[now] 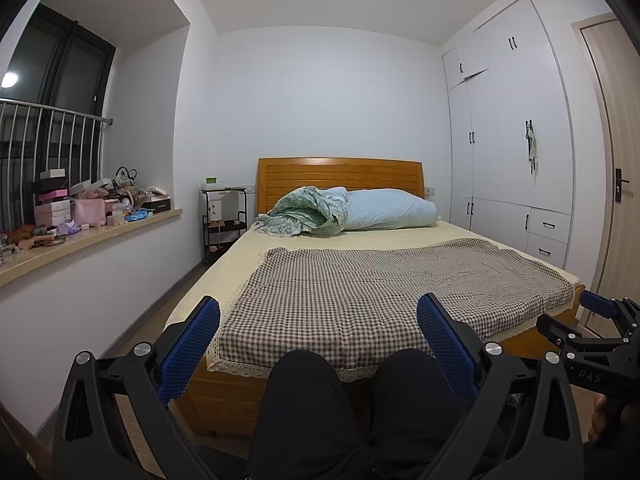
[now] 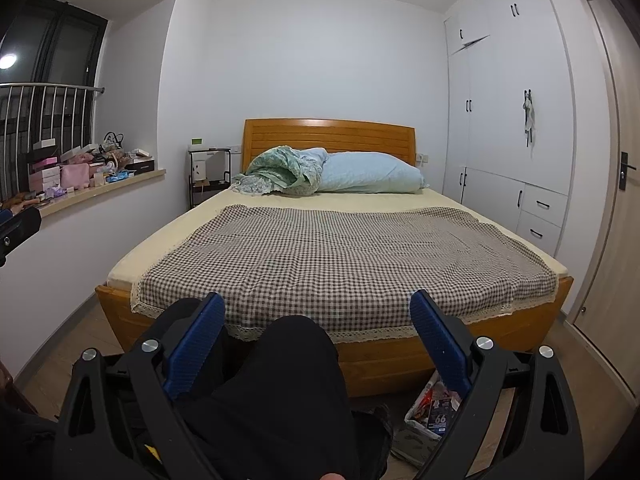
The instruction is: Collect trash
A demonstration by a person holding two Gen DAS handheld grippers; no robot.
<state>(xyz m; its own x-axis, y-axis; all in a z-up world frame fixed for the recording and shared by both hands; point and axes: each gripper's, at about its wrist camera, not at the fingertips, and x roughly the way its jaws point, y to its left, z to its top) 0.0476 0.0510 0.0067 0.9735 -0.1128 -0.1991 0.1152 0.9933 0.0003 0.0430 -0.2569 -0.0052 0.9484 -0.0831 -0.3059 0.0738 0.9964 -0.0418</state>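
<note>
White letters "DAS" stood on the black body of the right gripper, at four o'clock. The number "66" showed on a dark printed wrapper on the floor, at five o'clock.

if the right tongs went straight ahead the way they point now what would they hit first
Likely the checked blanket on the bed. The open right tongs aim over the person's knee at the bed's foot. Depth is unclear, so the knee could graze first.

**Much Stays Out of Sight**

The printed wrappers on the floor sit partly behind the right gripper's finger; their labels are perhaps snack packaging. Clutter on the windowsill is too small to identify. The door is cropped.
</note>
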